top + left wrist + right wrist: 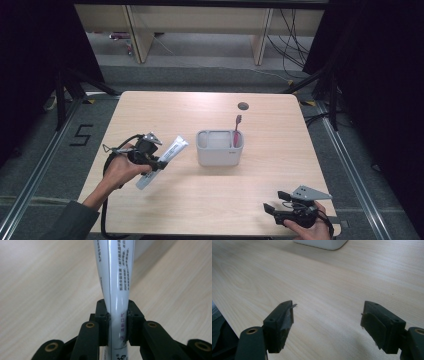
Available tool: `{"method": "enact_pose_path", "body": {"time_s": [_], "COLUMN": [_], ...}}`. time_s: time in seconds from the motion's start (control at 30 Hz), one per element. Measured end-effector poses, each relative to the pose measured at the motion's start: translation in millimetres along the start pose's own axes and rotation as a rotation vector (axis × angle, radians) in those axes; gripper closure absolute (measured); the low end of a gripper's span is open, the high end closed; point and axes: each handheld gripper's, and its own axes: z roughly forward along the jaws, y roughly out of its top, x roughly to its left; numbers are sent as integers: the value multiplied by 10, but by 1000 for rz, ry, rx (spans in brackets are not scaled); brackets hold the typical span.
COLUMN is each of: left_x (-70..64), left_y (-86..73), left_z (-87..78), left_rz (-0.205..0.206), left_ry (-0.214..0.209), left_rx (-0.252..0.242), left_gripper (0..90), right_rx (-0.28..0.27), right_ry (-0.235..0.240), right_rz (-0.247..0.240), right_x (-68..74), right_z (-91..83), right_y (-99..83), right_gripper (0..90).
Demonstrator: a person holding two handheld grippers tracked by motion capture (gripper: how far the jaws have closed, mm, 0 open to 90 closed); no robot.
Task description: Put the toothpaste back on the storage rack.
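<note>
Pale wood grain covers the counter [210,200], a square top with rounded corners and a small dark round hole [243,105] near its far edge. A grey holder [220,148] stands near the middle of it, with a red toothbrush [236,129] upright in its right-hand end.

To the left of the holder, the left gripper [159,164] is clamped on a white tube [162,161] near its lower end. The tube is raised off the counter and slants up toward the holder, its upper end just short of the holder's left side. In the left gripper view the black jaws press both sides of the tube [117,290], whose printed body runs up and away over the wood.

Well to the right of the holder and nearer the person, the right gripper [275,202] sits low at the counter's near edge, its jaws spread wide with nothing between them. The right gripper view shows bare wood between those jaws and the holder's base [322,243] farther off.

Around the counter lies grey floor with metal rails [45,160], black curtains on both sides, a floor mark reading 5 [81,135] left of the holder, and wooden furniture legs [140,35] and loose cables [292,42] beyond it.
</note>
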Motion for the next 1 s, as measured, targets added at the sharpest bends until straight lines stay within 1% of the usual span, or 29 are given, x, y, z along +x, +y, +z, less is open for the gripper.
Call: {"method": "enact_pose_path", "body": {"time_s": [0.03,0.07,0.1,0.13,0.17,0.2,0.23,0.27,0.3,0.33,0.37,0.4,0.43,0.47,0.5,0.53,0.57,0.6,0.63,0.67,0.7,0.77,0.8,0.83,0.87,0.9,0.93,0.97,1.0], "left_x": [10,18,29,34,42,45,42,40,39,26,25,23,23,19,15,9,-4,1,-10,-33,-41,-69,-64,-77,-73,-78,-83,-88,-87], "left_y": [11,20,32,44,52,62,63,68,77,85,98,112,126,148,168,183,202,228,249,271,301,351,388,409,433,456,474,496,515], "left_z": [-26,-52,-77,-104,-120,-139,-146,-158,-165,-176,-186,-194,-203,-212,-221,-226,-233,-245,-249,-256,-260,-251,-241,-224,-220,-207,-196,-187,-185], "left_rz": [-2,1,0,-6,-1,-2,-6,-9,-12,-18,-14,-21,-21,-29,-25,-31,-36,-38,-46,-38,-33,-39,-50,-59,-43,-56,-56,-61,-53], "left_ry": [-3,9,9,14,20,18,19,17,9,15,18,19,24,18,22,15,22,6,1,14,5,8,-6,3,10,5,8,-3,-5], "left_rx": [-17,-53,-74,-85,-105,-119,-138,-157,-172,-189,-203,-222,-240,-254,-264,-273,-297,-303,-324,-340,-336,-370,-371,-391,-382,-388,-404,-406,-399], "left_gripper": [750,750,750,750,750,750,749,750,750,750,750,750,750,750,750,750,750,750,750,750,751,750,750,750,750,750,750,750,750], "right_rx": [0,-1,-3,-1,-2,-5,2,-1,-8,-3,-4,8,4,5,3,6,-5,-5,6,4,5,6,9,6,7,7,6,6,4], "right_ry": [-1,-2,-9,-7,-6,1,3,0,-10,-7,-6,-16,-13,-12,-11,-10,-2,-1,-7,-10,-10,-8,-9,-8,-8,-3,0,-2,-10], "right_rz": [0,0,-3,2,2,-2,21,0,-2,3,3,-3,-4,-2,-7,-6,-2,-2,2,-10,-10,-2,0,1,3,12,14,14,-9], "right_x": [1,-1,-4,-1,0,-1,16,-2,-5,-4,-4,-4,-3,-2,-1,4,6,6,10,-1,0,6,8,10,14,22,21,17,-3], "right_z": [-1,-1,-3,-4,-4,0,-4,1,7,2,1,-16,-16,-15,-14,-19,-7,-6,-16,-13,-13,-12,-12,-9,-10,-11,-14,-14,-14], "right_y": [-1,-1,0,2,2,2,1,3,0,0,1,6,8,9,9,10,8,10,12,10,9,10,11,11,11,10,10,10,10], "right_gripper": [261,261,261,261,261,261,261,261,261,261,261,261,261,261,261,261,261,261,261,261,261,261,261,261,261,261,261,261,261]}}
